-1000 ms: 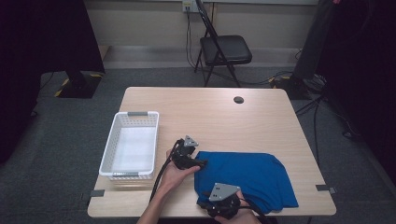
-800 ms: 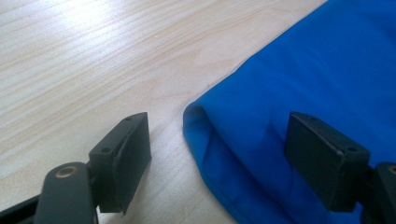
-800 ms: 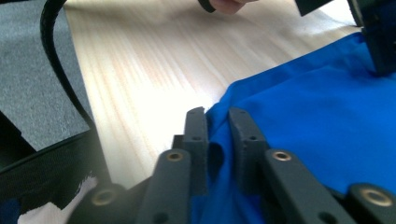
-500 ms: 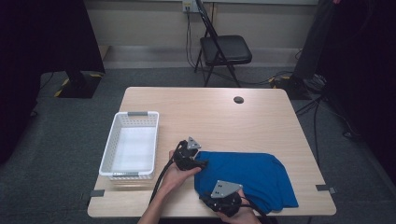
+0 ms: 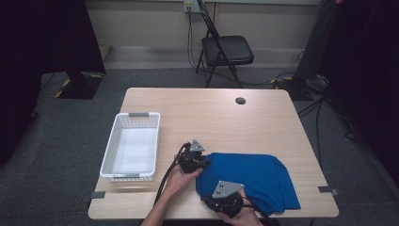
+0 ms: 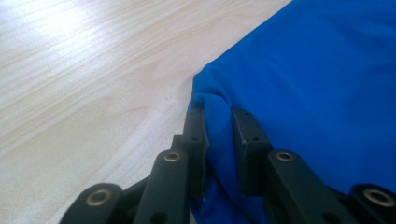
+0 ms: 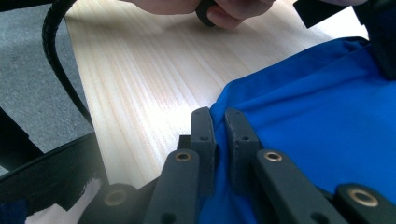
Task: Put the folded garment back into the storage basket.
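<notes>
Blue cloth (image 5: 251, 181) lies flat at the table's (image 5: 211, 108) near right: soft, light, limp. Left gripper (image 6: 218, 116), jaws just closing, pinches its left edge; right gripper (image 7: 218, 119) clamps the near-left corner.

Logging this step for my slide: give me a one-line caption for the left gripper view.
Left gripper shut on a bunched corner of the blue cloth lying on the wooden table.

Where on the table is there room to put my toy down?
The table's far half is bare, from the basket across to the right edge, apart from a small black disc. The basket is empty too. The near edge is crowded: the blue cloth and both grippers clamped on it.
</notes>
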The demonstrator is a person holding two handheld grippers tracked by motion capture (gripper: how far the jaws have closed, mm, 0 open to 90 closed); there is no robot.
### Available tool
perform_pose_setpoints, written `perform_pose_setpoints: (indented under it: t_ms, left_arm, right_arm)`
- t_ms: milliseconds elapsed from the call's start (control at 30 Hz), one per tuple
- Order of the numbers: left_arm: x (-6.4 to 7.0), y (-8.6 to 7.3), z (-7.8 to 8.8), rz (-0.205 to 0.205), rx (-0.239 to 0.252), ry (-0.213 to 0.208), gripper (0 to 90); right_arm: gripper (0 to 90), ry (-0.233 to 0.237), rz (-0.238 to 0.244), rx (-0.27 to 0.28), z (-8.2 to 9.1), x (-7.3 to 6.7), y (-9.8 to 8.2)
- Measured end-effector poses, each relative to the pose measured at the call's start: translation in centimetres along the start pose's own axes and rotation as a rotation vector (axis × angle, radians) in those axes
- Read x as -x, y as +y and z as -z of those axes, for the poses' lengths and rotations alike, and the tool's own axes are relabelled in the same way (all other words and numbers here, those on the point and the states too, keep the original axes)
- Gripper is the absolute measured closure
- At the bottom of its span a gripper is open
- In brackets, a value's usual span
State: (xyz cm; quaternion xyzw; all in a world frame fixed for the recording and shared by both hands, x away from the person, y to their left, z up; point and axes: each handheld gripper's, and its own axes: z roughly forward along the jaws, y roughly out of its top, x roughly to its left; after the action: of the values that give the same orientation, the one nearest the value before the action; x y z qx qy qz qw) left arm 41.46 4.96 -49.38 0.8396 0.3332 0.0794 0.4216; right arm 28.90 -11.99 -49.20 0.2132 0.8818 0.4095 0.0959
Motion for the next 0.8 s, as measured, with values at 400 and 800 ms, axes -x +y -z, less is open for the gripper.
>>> perform_pose_setpoints:
  t_ms: [400, 800]
  left_arm:
    - [0.1, 0.2, 0.2, 0.011, -0.008, 0.007, 79.7]
    - [0.0, 0.5, 1.1, 0.030, 0.035, -0.018, 80.0]
  right_arm:
    - [84.1, 0.025, -0.032, 0.017, 0.4, 0.5, 0.4]
    - [84.3, 0.037, -0.060, 0.038, 1.1, 0.7, 0.7]
